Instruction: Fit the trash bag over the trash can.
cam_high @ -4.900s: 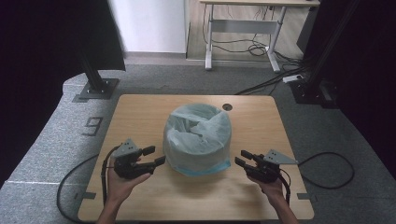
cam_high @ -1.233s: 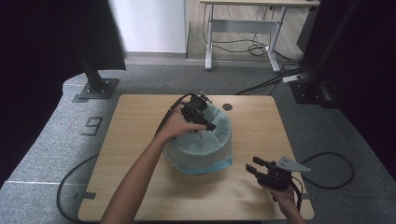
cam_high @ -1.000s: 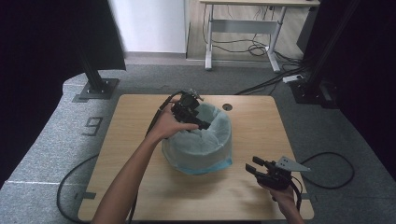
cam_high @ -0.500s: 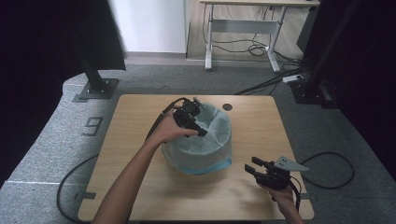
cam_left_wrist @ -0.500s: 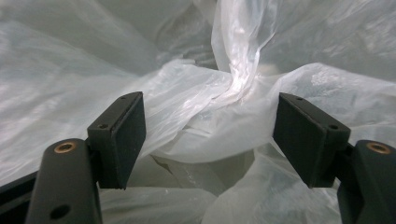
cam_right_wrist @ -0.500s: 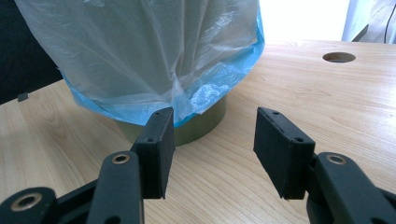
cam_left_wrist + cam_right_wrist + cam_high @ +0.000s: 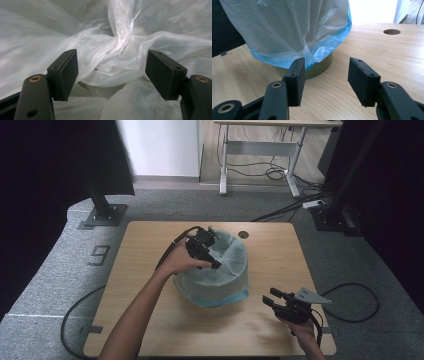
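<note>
Table (image 7: pixel 150 250) | bin (image 7: pixel 322 66) mostly hidden under bag (image 7: pixel 220 275) | left gripper (image 7: pixel 207 256) inside

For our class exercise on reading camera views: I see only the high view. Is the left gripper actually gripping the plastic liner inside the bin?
Observer: No. In the left gripper view the left gripper stands open, with a twisted fold of the liner ahead of the pads, untouched.
Operator: And the right one?
Observer: The right gripper is open too, with nothing between its jaws, low over the table.
Operator: What is under the liner's blue hem?
Observer: The right gripper view shows the bin, olive-green, below the hem.
</note>
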`<state>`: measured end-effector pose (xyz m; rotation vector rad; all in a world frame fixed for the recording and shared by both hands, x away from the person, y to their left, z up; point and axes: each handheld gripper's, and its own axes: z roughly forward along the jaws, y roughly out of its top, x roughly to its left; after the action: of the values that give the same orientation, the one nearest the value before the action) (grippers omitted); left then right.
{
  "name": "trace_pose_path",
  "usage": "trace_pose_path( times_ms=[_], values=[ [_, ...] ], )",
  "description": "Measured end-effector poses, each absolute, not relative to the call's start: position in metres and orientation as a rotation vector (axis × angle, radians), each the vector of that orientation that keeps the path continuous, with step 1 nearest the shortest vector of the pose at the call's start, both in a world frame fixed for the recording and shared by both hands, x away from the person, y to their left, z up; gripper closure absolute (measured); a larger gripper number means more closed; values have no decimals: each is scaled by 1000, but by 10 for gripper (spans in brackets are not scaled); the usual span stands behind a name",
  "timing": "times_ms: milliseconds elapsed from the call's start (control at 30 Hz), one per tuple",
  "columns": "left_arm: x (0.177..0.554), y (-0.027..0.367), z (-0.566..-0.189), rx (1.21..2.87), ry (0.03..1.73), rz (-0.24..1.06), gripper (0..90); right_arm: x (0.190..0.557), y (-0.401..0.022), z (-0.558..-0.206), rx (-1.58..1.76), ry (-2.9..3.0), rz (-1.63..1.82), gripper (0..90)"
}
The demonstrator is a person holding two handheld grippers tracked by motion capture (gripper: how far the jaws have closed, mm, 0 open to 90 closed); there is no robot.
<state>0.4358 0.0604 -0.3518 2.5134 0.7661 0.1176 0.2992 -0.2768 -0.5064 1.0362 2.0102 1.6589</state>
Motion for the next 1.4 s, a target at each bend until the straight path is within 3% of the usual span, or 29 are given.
trace_pose_path(
  times_ms=[333, 833, 1033, 1400],
  values=[
    [403, 95, -341, 2478, 745, 151, 305, 299, -276, -507, 1038, 2012, 1656, 468],
    [404, 84, -363, 2574, 768, 137, 348, 300, -278, -510, 1059, 2008, 1642, 468],
    [400, 92, -360, 2499, 765, 137, 323, 299, -281, -507, 1069, 1964, 1651, 467],
    [375, 118, -340, 2299, 720, 267, 282, 300, -278, -509, 1079, 1972, 1642, 460]
  ],
)
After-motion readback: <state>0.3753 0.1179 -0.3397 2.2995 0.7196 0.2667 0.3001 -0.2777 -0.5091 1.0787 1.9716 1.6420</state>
